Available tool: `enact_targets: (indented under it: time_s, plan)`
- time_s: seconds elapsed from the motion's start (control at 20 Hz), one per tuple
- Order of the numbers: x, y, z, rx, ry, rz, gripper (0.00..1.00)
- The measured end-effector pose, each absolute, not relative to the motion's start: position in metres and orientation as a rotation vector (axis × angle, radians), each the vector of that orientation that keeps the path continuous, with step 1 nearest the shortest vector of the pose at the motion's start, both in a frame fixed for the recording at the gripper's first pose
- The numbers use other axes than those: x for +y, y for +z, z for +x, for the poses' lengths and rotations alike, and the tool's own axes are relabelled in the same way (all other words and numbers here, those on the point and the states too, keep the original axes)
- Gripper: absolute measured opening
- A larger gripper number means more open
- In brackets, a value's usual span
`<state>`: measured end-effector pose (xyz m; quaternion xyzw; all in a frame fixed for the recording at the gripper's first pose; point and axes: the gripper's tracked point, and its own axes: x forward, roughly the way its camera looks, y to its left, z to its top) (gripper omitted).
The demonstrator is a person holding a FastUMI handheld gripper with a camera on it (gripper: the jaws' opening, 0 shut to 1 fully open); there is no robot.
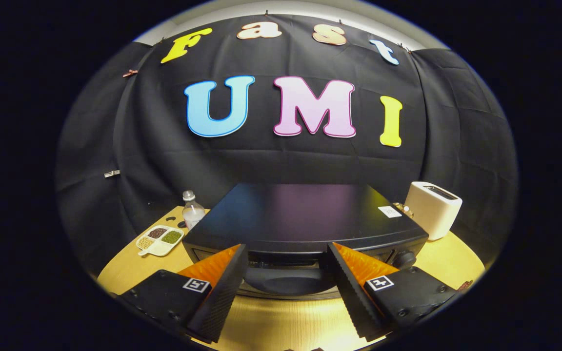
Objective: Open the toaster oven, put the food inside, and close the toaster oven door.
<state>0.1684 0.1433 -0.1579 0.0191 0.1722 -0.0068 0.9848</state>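
A black toaster oven (305, 214) stands on the wooden table (281, 321) straight ahead of my fingers, seen from slightly above so its flat top shows. Its front face with the door (286, 279) lies between and just beyond my fingertips, and a round knob (404, 259) sits at its right end. My gripper (288, 253) is open, fingers spread wide on either side of the door, with nothing between them. I cannot tell whether the door is shut or ajar.
A white divided dish (160, 240) with beans and grains lies left of the oven, with a small clear bottle (192, 210) behind it. A cream-coloured slot toaster (432, 209) stands at the oven's right rear. Black cloth walls close off the back.
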Motion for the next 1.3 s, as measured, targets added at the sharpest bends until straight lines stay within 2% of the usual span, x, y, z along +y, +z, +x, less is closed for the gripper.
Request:
enact_targets:
  time_s: [0.4, 1.3]
  plan:
    - [0.142, -0.160, 0.164, 0.344, -0.033, 0.039, 0.98]
    - [0.146, -0.216, 0.055, 0.423, 0.103, -0.015, 0.98]
